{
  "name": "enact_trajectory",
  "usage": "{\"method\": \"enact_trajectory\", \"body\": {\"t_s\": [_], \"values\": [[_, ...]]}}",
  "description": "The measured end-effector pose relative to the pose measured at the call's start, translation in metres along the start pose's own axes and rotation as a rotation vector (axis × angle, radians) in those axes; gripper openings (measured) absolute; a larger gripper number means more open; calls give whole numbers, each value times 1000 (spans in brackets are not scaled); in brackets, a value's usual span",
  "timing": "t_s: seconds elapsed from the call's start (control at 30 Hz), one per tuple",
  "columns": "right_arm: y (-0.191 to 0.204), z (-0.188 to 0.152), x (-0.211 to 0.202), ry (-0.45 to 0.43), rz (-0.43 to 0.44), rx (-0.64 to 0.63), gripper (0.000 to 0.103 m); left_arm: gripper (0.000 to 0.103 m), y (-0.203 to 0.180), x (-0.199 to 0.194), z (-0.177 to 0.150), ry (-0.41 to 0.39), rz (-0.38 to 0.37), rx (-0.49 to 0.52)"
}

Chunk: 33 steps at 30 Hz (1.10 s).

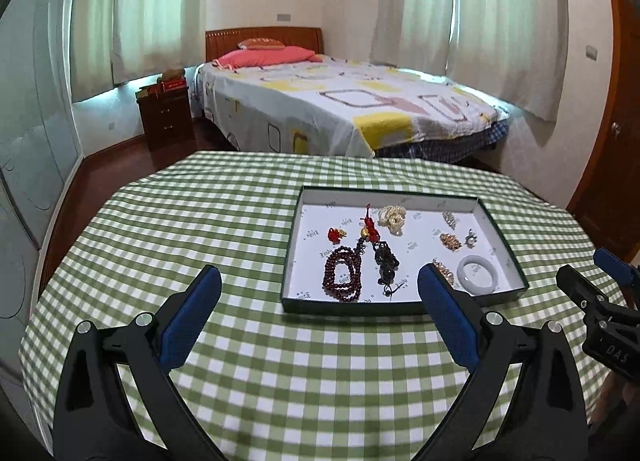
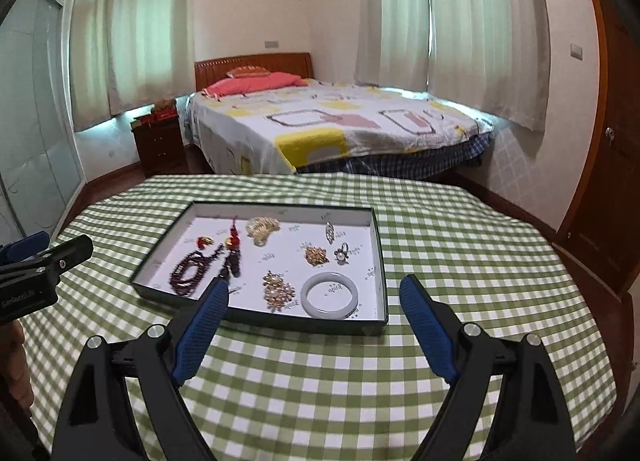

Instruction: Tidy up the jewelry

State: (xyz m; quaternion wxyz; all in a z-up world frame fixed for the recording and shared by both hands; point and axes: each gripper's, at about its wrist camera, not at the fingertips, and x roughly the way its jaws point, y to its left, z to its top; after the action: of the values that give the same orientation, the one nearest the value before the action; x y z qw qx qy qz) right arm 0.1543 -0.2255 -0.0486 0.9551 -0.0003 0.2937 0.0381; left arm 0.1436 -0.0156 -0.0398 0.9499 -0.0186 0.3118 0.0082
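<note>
Both claws hang spread and empty over the green checked tablecloth (image 1: pixel 280 361): left gripper (image 1: pixel 319 289), right gripper (image 2: pixel 314 297). Just past the fingertips sits a shallow tray (image 2: pixel 382 261) of jewelry (white bangle (image 2: pixel 331 295) nearest, dark red beads (image 1: pixel 340 275) at its left).

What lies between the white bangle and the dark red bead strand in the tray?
In the right wrist view, a gold-pink bead cluster lies between the white bangle and the dark red bead strand.
</note>
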Motion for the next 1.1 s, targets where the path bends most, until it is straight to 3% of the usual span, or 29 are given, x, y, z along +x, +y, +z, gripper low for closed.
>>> {"method": "enact_trajectory", "body": {"t_s": [0.53, 1.1], "values": [[14, 7, -89, -132, 23, -33, 85, 98, 33, -95, -3, -100, 25, -57], [19, 3, -123, -201, 8, -37, 85, 98, 24, -129, -4, -167, 5, -23]]}}
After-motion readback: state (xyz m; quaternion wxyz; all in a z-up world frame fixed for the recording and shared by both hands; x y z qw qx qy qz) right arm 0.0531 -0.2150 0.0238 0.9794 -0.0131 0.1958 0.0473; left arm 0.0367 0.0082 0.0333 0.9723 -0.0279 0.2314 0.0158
